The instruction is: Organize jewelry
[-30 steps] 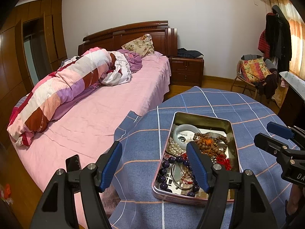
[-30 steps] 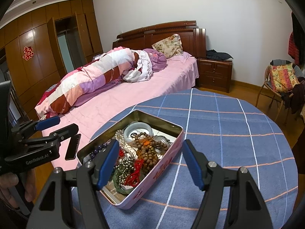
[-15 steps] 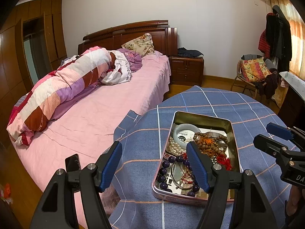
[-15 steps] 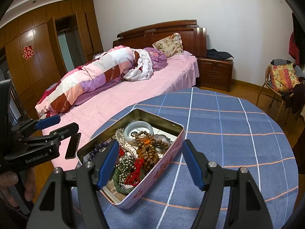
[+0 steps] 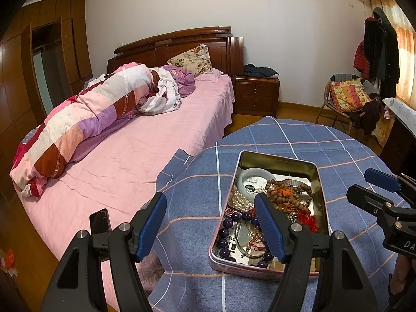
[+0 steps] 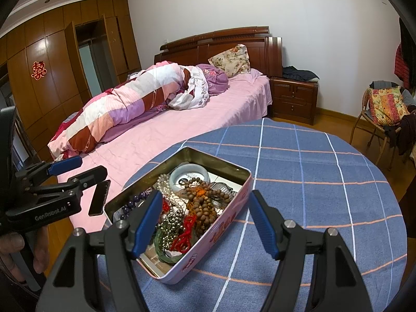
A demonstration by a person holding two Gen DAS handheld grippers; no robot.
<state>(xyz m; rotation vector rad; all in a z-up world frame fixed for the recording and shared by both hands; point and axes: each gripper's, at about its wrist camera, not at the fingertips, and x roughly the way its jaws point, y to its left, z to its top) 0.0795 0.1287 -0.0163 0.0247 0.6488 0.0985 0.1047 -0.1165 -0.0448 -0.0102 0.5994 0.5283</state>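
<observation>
Two open, empty grippers are held above the blue table, and the jewelry tin, its long axis running away from both, is seen nearer the right gripper than the left gripper.

Open rectangular metal tin: set on round table covered by blue checked cloth. Brown wooden bead strand, pale jade bangle and pearl strand are heaped inside. Pink-sheeted wooden bed is placed behind; black phone is laid on its edge.
</observation>
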